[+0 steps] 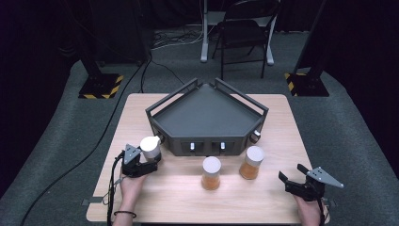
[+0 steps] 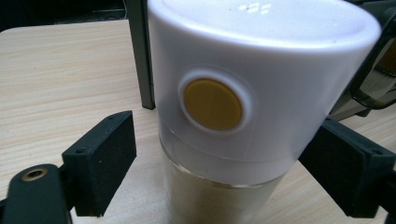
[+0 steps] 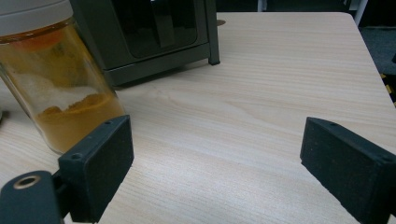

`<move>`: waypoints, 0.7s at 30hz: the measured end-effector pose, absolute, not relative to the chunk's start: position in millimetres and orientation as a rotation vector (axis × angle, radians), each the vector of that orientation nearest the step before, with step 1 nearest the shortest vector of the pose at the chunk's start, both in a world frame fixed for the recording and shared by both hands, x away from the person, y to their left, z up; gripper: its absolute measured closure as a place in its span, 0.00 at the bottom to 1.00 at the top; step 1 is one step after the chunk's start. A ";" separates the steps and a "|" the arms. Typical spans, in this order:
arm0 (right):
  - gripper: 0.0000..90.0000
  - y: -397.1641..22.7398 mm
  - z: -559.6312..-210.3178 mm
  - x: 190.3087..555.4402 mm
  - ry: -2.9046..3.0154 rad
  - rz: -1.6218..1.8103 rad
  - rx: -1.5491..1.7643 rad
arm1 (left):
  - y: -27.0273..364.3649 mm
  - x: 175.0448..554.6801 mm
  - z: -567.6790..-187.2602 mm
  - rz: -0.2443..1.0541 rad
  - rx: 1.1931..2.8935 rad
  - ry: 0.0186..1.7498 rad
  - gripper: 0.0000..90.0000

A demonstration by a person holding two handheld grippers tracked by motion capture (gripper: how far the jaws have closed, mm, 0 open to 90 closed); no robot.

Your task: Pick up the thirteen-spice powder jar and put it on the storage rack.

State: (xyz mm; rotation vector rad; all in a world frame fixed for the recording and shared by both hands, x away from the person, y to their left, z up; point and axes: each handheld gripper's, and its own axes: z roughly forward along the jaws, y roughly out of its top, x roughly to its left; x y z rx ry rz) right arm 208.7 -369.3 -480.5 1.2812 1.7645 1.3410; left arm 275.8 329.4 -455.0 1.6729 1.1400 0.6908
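Note:
A jar with a white lid (image 1: 150, 147) stands on the wooden table (image 1: 263, 202) by the left front corner of a dark five-sided stand (image 1: 207, 117). My left gripper (image 1: 154, 158) reaches around it. In the left gripper view the jar (image 2: 243, 93) has a yellow disc on the lid's side and pale contents. It sits between the pads (image 2: 102, 158): the left pad stands a little off the glass, the right one is at the lid's edge. My right gripper (image 1: 291, 173) rests open near the table's right front, with nothing between its fingers (image 3: 98, 163).
Two white-lidded jars of orange powder stand in front of the stand, one in the middle (image 1: 211, 173) and one to the right (image 1: 252, 162). The right jar (image 3: 60, 93) is just left of my right gripper's left pad. A chair (image 1: 244, 28) and cables lie beyond the table.

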 end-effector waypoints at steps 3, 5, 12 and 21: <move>0.10 -369.0 -480.1 208.9 1.767 1.338 1.280 | 330.6 276.3 -456.3 0.687 1.663 1.136 0.21; 0.10 -368.8 -480.2 208.8 1.766 1.337 1.280 | 330.8 276.6 -457.3 0.685 1.662 1.127 0.24; 0.10 -369.1 -480.1 208.9 1.768 1.338 1.280 | 329.2 274.7 -458.3 0.713 1.678 1.091 0.33; 0.10 -369.1 -480.1 209.0 1.768 1.337 1.280 | 329.2 274.0 -458.8 0.725 1.684 1.076 0.33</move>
